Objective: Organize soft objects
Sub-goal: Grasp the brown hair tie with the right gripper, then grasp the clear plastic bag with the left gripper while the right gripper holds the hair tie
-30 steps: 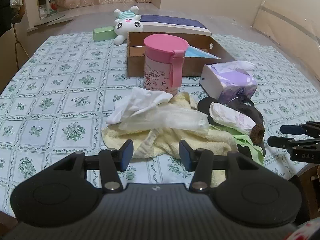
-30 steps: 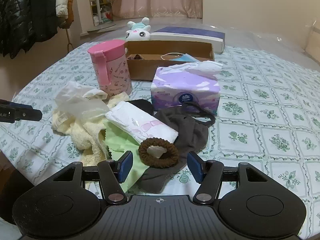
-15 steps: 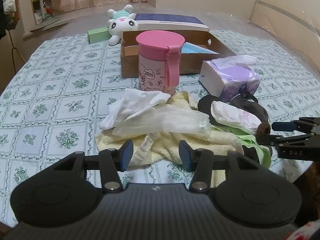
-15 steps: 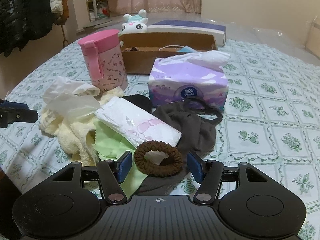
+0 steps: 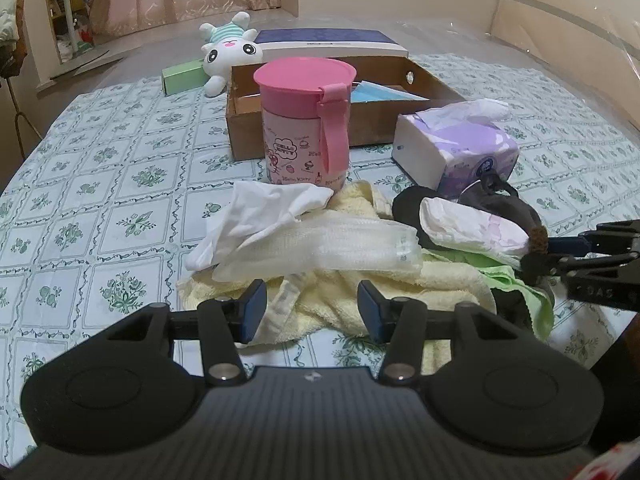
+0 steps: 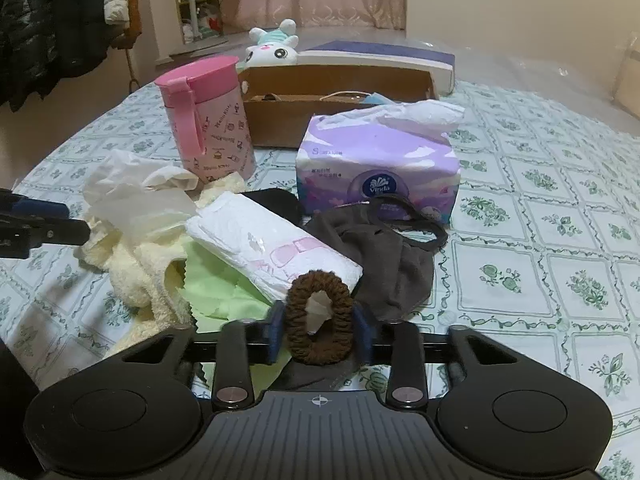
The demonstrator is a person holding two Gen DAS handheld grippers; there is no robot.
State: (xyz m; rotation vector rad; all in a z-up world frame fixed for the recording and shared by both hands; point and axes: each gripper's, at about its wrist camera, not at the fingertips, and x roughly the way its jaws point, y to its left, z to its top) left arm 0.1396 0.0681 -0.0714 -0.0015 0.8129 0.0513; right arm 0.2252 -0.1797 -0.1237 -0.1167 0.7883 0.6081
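Brown scrunchie (image 6: 320,322) sits dead centre between the right gripper (image 6: 319,332) pads, ring standing on edge, long axis up-down, atop the black mask (image 6: 384,256) at the pile's near edge. Jaws have just been closing and now pinch its sides. Cardboard box (image 6: 280,120) lies at 12 o'clock, behind the tissue pack (image 6: 376,164). Left gripper (image 5: 311,310) is apart, empty, over the yellow towel (image 5: 400,284).

brown scrunchie (image 6: 320,328): upright ring, pinched from both sides | white wrapped pad (image 6: 272,248): flat, tilted, on green cloth (image 6: 216,292) | dark mask (image 6: 380,256): crumpled, just beside pad | yellow towel (image 5: 360,280): bunched under clear gloves (image 5: 320,240)
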